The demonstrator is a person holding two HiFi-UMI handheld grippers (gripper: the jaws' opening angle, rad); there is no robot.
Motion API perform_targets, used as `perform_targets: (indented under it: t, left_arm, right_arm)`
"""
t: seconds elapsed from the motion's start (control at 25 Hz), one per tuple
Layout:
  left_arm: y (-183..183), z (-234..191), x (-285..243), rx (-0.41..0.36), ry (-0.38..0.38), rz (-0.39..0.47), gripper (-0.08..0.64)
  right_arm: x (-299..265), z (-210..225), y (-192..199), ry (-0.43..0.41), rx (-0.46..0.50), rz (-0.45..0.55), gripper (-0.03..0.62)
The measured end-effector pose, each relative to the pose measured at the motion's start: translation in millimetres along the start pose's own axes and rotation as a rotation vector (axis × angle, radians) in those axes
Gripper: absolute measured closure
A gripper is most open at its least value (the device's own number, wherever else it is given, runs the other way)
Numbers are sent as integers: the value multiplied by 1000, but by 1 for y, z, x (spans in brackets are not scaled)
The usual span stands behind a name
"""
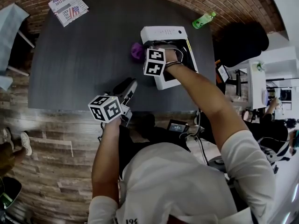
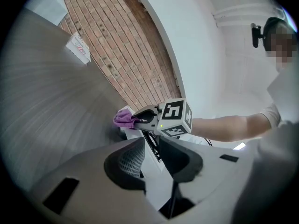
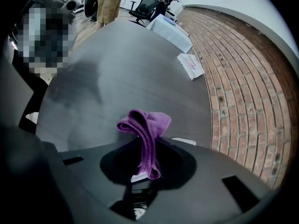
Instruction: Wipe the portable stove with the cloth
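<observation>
— While the folded newspaper (image 1: 68,7) lies at the far left corner of the desk (image 1: 93,64), where do the left tongs (image 1: 130,84) stand?

— They hang over the near edge of the desk, well short of the work. Their jaws stand apart with nothing between them; only a strip of the white stove shows through the gap.

— And further right?

— The purple cloth (image 1: 137,52) comes next, bunched at the left side of the portable stove (image 1: 164,33). The right tongs (image 1: 142,55) are closed tight on a fold of it, and the loose end stands up past the tips. Whether the cloth already touches the stove's casing cannot be told from any view. A green bottle (image 1: 204,19) lies beyond the stove, at the far right of the desk.

— Which step is that, then?

— By the look of it, the wipe is just starting or is at one end of a stroke, at the stove's left side.

— What does the next move need?

— Probably the right tongs pressing the cloth down and drawing it across the top toward the right. The free left tongs could steady the stove, which looks light enough to slide.
</observation>
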State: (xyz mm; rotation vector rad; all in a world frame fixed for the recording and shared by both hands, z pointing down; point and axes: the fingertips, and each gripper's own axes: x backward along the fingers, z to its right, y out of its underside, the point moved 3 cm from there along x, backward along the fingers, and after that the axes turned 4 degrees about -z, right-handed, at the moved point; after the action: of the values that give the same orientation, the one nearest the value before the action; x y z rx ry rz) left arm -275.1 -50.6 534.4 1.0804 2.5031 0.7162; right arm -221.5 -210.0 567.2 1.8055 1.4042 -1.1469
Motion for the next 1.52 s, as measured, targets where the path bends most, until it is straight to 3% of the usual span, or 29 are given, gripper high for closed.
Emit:
perform_targets:
  t: [1.04,1.52]
  left_arm:
    - [19,21,-2,-14,30,-64,456]
    - [21,23,-4,-17,32,-81,457]
  right_arm:
    - [31,-60,12,-72,69,-6,505]
    - [48,-88,18,-122,29,21,505]
